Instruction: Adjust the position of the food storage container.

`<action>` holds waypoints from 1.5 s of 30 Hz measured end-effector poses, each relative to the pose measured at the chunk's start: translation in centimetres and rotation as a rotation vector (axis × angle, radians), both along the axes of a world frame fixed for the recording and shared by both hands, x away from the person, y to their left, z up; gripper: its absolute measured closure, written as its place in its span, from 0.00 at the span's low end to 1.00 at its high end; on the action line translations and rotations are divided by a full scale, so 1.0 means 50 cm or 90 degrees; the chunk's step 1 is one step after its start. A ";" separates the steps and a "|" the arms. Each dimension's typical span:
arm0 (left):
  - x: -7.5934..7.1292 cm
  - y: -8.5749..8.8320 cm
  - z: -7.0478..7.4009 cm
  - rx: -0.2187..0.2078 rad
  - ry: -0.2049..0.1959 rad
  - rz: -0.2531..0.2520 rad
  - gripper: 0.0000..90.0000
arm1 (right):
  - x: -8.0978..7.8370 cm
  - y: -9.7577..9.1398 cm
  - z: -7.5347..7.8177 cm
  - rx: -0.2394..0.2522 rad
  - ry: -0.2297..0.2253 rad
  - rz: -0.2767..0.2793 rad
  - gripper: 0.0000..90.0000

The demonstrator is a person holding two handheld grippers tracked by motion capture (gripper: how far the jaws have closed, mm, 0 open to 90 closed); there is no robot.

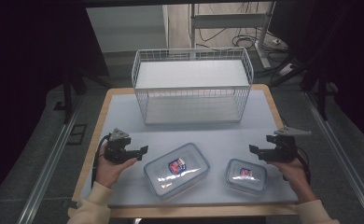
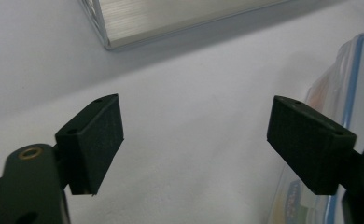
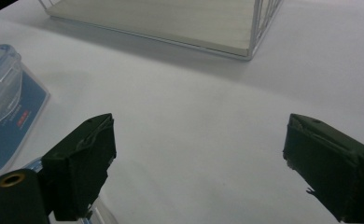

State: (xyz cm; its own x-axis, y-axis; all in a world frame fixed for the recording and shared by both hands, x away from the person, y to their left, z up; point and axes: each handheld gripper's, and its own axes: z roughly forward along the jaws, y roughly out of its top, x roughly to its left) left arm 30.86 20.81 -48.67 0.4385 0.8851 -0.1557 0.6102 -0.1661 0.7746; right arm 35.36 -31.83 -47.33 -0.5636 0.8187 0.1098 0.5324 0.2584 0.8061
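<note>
Your counter [image 1: 124, 100]: pale top, wood edging. Grey carpet floor [image 1: 35, 140] around you. Metal desk legs [image 1: 227, 21] and loose cables [image 1: 227, 39] behind; surroundings dark.

White wire basket [image 1: 192, 86] at table [image 1: 124, 121] rear; cables [image 1: 227, 37] on floor behind.

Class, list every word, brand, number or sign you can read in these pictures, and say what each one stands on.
No text can be read.
Larger container: red, white and blue label under its clear lid, too small and blurred to read.
Smaller container: similar label, also blurred.
Wire basket: no markings to be seen.
</note>
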 end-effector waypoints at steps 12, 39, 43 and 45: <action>-0.073 0.036 0.019 -0.061 -0.014 -0.050 0.98 | 0.002 -0.007 0.002 0.030 -0.008 -0.020 0.15; -0.225 -0.032 -0.064 -0.072 0.110 -0.168 1.00 | 0.000 -0.027 0.010 0.047 0.001 -0.041 0.16; -0.218 -0.043 -0.062 -0.071 0.108 -0.173 1.00 | -0.001 -0.031 0.012 0.050 0.002 -0.048 0.16; -0.214 -0.049 -0.063 -0.055 0.108 -0.172 1.00 | -0.001 -0.033 0.011 0.052 0.002 -0.051 0.17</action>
